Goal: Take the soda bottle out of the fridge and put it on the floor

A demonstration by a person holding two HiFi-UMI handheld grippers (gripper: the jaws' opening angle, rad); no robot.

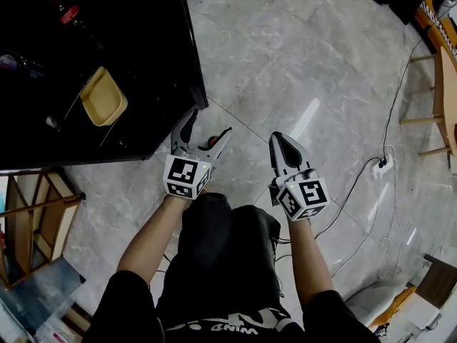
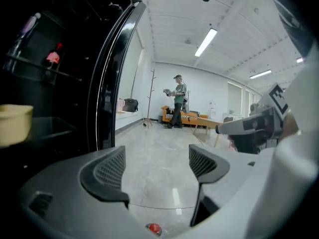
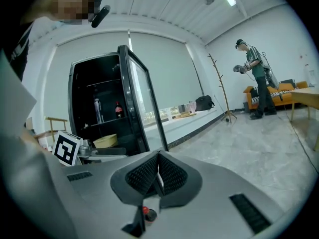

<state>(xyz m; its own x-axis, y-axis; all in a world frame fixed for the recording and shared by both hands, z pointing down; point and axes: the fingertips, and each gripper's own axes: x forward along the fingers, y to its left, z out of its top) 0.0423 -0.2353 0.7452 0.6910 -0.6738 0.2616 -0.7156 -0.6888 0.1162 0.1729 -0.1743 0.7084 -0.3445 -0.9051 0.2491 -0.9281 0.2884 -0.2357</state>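
Observation:
The black fridge (image 1: pixel 164 63) stands open at the upper left of the head view. A dark soda bottle with a red cap (image 3: pixel 118 109) stands on an upper shelf beside a clear bottle (image 3: pixel 97 109); its cap also shows in the head view (image 1: pixel 69 13) and the left gripper view (image 2: pixel 54 57). My left gripper (image 1: pixel 209 123) hangs just off the fridge's front corner, open and holding nothing (image 2: pixel 157 168). To its right, my right gripper (image 1: pixel 280 140) is over the floor with its jaws pressed together on nothing (image 3: pixel 158 171).
A yellow container (image 1: pixel 103 96) sits on a lower fridge shelf. The fridge door (image 3: pixel 137 103) is swung out. A cable (image 1: pixel 389 120) and a power strip (image 1: pixel 383 164) lie on the floor at the right. Wooden furniture (image 1: pixel 36 213) stands lower left. A person (image 3: pixel 254 73) stands far off.

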